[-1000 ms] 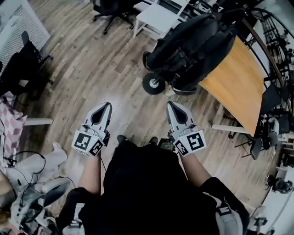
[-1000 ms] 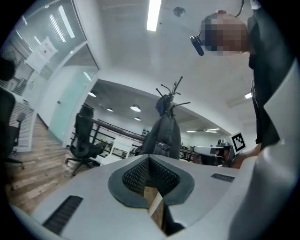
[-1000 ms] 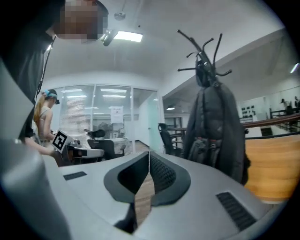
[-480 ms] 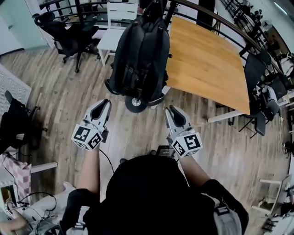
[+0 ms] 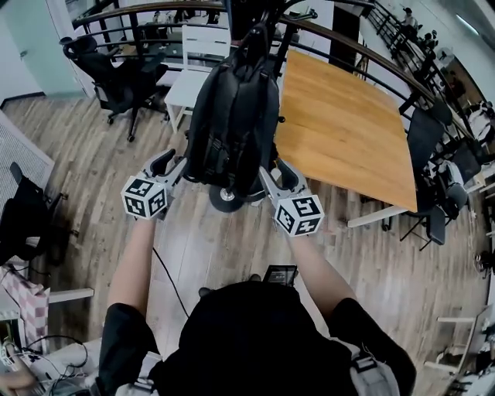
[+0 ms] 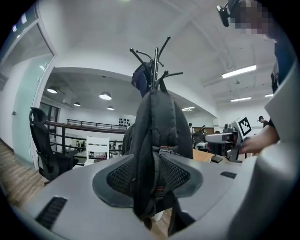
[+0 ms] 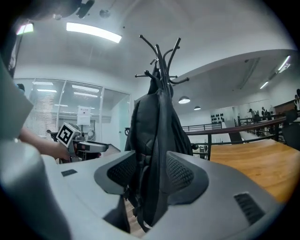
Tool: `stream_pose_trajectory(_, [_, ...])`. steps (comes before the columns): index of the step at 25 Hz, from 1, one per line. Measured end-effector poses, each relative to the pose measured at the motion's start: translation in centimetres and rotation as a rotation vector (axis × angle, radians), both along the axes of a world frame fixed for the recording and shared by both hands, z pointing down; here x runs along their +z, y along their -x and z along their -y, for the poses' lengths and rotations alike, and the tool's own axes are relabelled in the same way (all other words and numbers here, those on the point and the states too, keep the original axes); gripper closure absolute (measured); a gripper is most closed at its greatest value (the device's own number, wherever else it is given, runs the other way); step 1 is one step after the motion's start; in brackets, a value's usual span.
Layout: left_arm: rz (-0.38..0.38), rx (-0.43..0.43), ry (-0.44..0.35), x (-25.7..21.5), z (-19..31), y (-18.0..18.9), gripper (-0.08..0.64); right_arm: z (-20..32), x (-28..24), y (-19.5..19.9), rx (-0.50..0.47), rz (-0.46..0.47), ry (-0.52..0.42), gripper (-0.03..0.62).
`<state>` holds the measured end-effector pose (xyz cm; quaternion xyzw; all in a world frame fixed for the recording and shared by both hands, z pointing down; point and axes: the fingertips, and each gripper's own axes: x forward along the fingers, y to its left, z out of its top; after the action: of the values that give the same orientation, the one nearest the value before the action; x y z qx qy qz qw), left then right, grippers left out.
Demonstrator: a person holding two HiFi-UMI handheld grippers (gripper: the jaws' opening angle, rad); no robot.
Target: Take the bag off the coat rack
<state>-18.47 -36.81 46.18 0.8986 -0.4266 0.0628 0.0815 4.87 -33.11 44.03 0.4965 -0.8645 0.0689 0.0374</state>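
A black backpack (image 5: 233, 116) hangs upright from a black coat rack (image 5: 259, 17), whose hooks (image 6: 153, 55) fan out above the bag. My left gripper (image 5: 172, 165) is at the bag's lower left side and my right gripper (image 5: 278, 176) at its lower right. Both have their jaws opening. In the left gripper view the backpack (image 6: 157, 124) and its dangling straps show in the gap of the left gripper (image 6: 149, 176); the pads do not press on it. The right gripper (image 7: 146, 173) likewise frames the backpack (image 7: 154, 136), with no pad pressing.
The rack stands on a wheeled base (image 5: 227, 199). A large wooden table (image 5: 348, 131) lies right of the bag. Behind it are a white chair (image 5: 197, 58), a black office chair (image 5: 124, 69) and a curved railing (image 5: 348, 42). Another dark chair (image 5: 27, 213) sits far left.
Both grippers have moved forward from over the floor up to the bag's lower sides. Their jaws went from shut to apart. The bag now shows upright and closer.
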Motion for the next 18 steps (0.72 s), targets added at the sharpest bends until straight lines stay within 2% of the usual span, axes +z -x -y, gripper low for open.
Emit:
stream_pose_trajectory(6, [0.086,0.041,0.053,1.6,4.4,-1.2,0.346,3.8,2.3,-0.4,0.069,-0.031,0.076,0.376])
stream_pose_trajectory(11, [0.118,0.067,0.102,3.5,6.7,-2.0,0.295,5.4,4.3,0.5,0.058,-0.054,0.127,0.37])
stream_pose_trajectory(15, [0.168,0.098,0.16,5.7,8.0,-3.1,0.293,6.2,4.9,0.5,0.104,-0.078,0.12,0.37])
stream_pose_trajectory(18, [0.156,0.12,0.191,6.4,8.5,-4.2,0.295,6.5,4.8,0.5,0.114,-0.089,0.115,0.373])
